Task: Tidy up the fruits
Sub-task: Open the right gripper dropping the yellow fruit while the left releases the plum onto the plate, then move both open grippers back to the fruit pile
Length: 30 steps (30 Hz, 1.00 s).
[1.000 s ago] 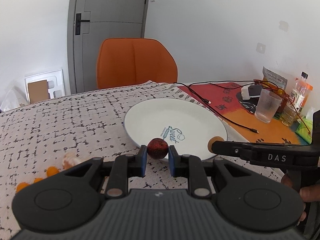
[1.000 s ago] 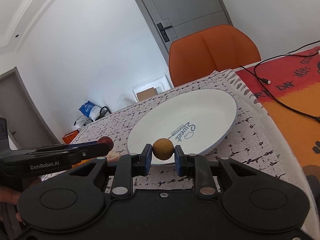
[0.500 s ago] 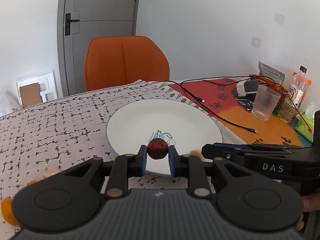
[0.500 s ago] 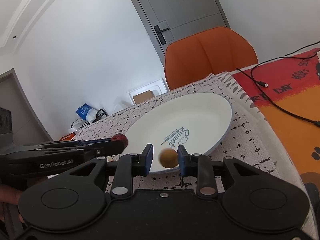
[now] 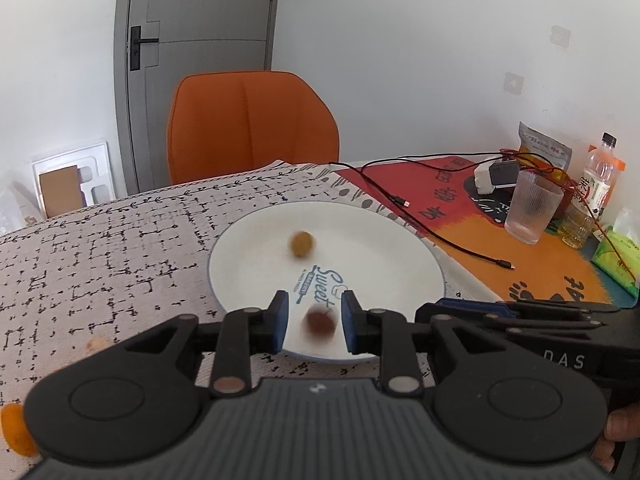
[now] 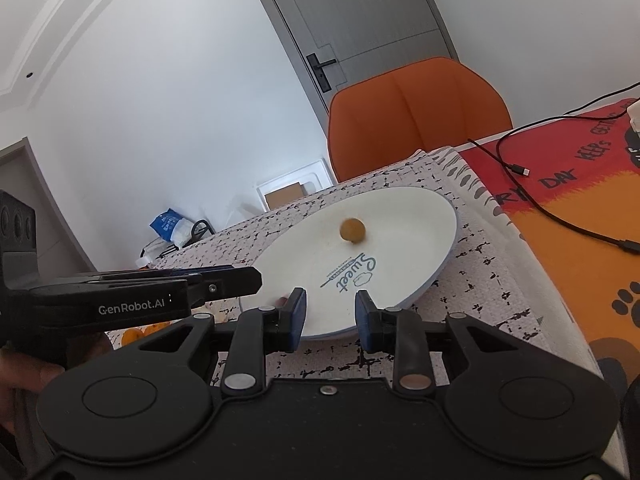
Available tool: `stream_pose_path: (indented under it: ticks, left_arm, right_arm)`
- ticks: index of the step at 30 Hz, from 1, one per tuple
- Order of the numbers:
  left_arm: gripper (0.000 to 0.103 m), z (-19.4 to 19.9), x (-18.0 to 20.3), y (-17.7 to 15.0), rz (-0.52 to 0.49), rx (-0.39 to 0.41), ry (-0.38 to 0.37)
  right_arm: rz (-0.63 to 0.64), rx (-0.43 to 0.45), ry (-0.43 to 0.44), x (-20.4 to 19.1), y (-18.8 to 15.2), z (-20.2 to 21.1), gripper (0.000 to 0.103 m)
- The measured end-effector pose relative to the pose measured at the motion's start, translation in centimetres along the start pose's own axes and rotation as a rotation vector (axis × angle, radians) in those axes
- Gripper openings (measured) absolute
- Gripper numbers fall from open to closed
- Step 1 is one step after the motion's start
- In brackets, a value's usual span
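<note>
Both tools are released over the near rim of the plate (image 5: 248, 240): the left tool (image 5: 313, 322) has the blurred red fruit (image 5: 319, 323) loose between its fingers, the right tool (image 6: 330, 316) is empty, the brown fruit (image 6: 352, 230) lying farther in.

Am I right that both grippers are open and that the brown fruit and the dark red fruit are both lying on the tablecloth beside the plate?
Not quite. Both the left gripper and right gripper are open, but the brown fruit lies on the white plate, and the blurred dark red fruit is over its near rim, as the left wrist view shows.
</note>
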<state>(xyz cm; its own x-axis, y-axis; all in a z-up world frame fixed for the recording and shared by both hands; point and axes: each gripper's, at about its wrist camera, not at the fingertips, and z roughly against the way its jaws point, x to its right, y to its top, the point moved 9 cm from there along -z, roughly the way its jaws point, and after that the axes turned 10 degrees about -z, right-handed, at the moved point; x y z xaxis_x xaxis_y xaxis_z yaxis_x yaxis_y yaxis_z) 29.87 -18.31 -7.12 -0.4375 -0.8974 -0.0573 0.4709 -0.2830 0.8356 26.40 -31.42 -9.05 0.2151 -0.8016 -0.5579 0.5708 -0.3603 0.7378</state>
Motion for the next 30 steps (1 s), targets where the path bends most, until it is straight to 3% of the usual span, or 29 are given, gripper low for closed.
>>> stream_pose_path:
  ticks: [3, 7, 12, 17, 19, 26, 30]
  left_arm:
    - [0.026, 0.3, -0.4, -0.3, 0.009, -0.009, 0.009]
    - [0.036, 0.9, -1.2, -0.9, 0.021, -0.015, 0.040]
    - [0.054, 2.0, -2.7, -1.4, 0.043, -0.015, 0.082]
    - [0.080, 3.4, -4.0, -1.6, 0.062, 0.013, 0.119]
    - [0.085, 4.0, -4.5, -1.7, 0.061, 0.025, 0.144]
    - [0.090, 6.5, -6.9, -2.4, 0.091, 0.045, 0.241]
    - [0.094, 8.1, -7.8, -2.6, 0.097, 0.067, 0.265]
  right_arm:
    - [-0.003, -0.004, -0.002, 0.0, -0.2, 0.0, 0.029]
    - [0.002, -0.009, -0.006, -0.2, -0.5, 0.0, 0.033]
    - [0.012, 0.003, -0.028, -0.4, -0.6, 0.2, 0.051]
    - [0.018, 0.014, -0.080, -0.2, -0.5, 0.3, 0.068]
    - [0.025, 0.021, -0.089, -0.3, -0.5, 0.4, 0.075]
    - [0.065, 0.085, -0.117, -1.7, 0.2, 0.9, 0.102]
    - [0.099, 0.099, -0.095, -3.2, 0.2, 0.9, 0.103]
